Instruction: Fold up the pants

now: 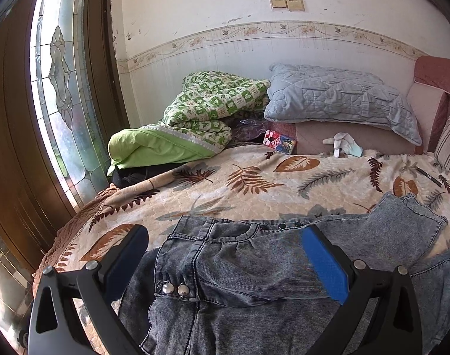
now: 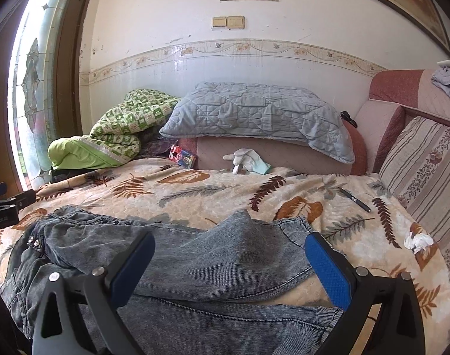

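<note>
Jeans [image 1: 254,269] lie rumpled and unfolded on the bed [image 1: 254,183] at 6 o'clock, both the left tool [image 1: 227,263] and right tool [image 2: 229,266] gaping empty above them, folding apparently barely begun.

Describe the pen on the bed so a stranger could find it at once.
Start at the striped cushion on the bed's right side. Just left of it, a slim black pen lies on the leaf-patterned cream blanket, the only thin, dark, straight thing there.
</note>
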A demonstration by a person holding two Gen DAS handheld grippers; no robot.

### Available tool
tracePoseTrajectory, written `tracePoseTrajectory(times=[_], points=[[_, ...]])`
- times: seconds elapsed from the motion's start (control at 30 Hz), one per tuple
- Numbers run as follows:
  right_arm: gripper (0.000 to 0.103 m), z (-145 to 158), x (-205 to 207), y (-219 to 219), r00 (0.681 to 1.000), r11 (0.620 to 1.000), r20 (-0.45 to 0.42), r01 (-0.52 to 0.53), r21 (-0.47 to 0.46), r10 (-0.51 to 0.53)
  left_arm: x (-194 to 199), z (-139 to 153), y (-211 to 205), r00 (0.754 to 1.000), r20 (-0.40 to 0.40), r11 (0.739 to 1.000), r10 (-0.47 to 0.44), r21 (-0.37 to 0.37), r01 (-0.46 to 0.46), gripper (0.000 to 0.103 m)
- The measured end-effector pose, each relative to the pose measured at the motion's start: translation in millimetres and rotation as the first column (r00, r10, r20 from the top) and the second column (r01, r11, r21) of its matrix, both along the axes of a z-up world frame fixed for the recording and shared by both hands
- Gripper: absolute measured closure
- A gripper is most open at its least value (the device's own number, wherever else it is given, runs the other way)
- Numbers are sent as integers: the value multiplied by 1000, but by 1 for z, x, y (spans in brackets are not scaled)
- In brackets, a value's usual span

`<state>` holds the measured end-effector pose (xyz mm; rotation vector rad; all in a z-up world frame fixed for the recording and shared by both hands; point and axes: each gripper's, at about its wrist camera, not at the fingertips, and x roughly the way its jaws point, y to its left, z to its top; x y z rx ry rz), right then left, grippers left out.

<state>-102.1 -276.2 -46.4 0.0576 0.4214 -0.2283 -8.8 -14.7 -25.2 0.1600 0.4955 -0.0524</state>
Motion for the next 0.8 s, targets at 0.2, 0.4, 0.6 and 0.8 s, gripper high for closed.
tracePoseTrajectory(times=[0.2,0.4,0.6,0.8], points=[[1,16,-40,16,999,999,38,34,25,-35,-33,5,3,1000,3,1000,9,17,-9,0],[1,31,-78,43,999,1000,50,-12,1,12,-61,10,5,1000,-26,1000,-7,23,7,0],[1,53,-101,60,995,998,87,-59,5,58,-81,29,12,1000,7,1000,-1,19,0,0],[1,69,-111,68,990,997,123,-74,-6,74,-87,43,15,999,36,1000,10,16,-11,0]])
